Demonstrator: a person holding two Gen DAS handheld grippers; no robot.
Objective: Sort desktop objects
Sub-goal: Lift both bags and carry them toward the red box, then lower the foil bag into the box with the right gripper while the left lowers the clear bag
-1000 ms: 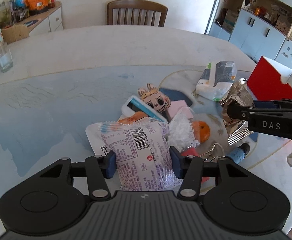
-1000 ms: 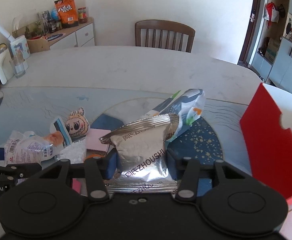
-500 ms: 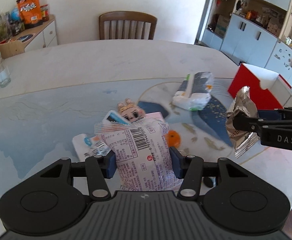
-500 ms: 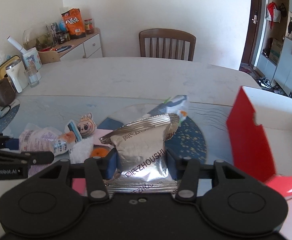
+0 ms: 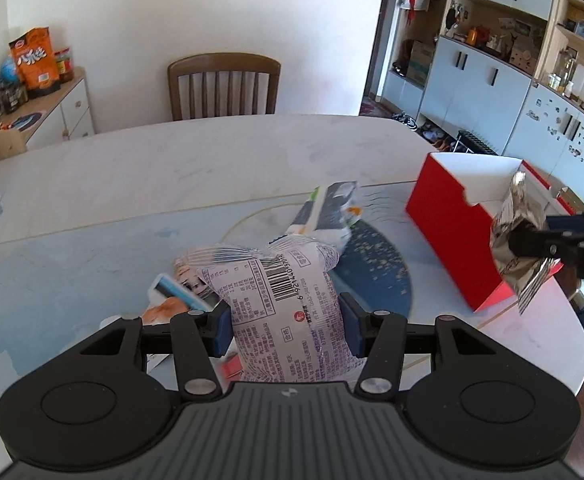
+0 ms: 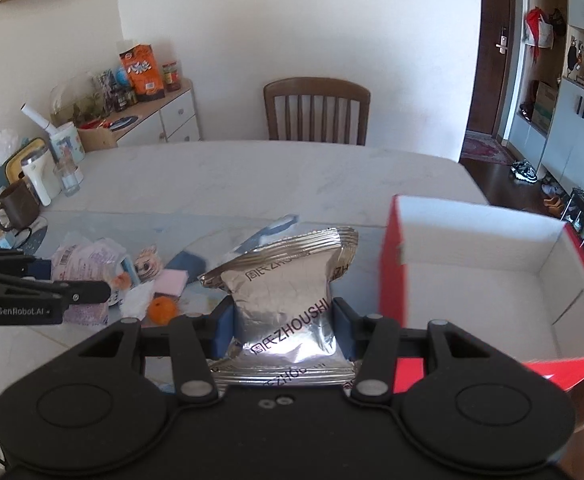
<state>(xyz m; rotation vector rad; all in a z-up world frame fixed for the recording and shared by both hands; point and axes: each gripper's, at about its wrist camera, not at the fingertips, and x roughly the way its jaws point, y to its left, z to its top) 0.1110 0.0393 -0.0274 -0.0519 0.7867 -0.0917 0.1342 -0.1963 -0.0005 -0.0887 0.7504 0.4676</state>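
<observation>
My left gripper [image 5: 286, 330] is shut on a white and purple snack bag [image 5: 280, 304] and holds it above the pile of objects. My right gripper [image 6: 283, 330] is shut on a silver foil packet [image 6: 284, 300], raised just left of the open red box [image 6: 391, 276] with a white inside. In the left wrist view the foil packet [image 5: 511, 236] hangs at the red box [image 5: 451, 236]. On the table lie a green and grey bag [image 5: 323, 212], a doll head [image 6: 148, 266], an orange [image 6: 163, 309], a pink pad [image 6: 172, 282] and a white tissue [image 6: 138, 300].
A blue mat [image 5: 375, 276] covers the table's near part. A brown mug [image 6: 16, 208], a white jug [image 6: 40, 176] and a glass [image 6: 68, 178] stand at the table's left edge. A wooden chair [image 6: 315, 112] stands behind the table. Cabinets [image 5: 471, 88] line the right wall.
Both grippers have risen with their bags. The right gripper has carried the foil packet right, up to the red box. The left gripper has lifted the snack bag off the pile.
</observation>
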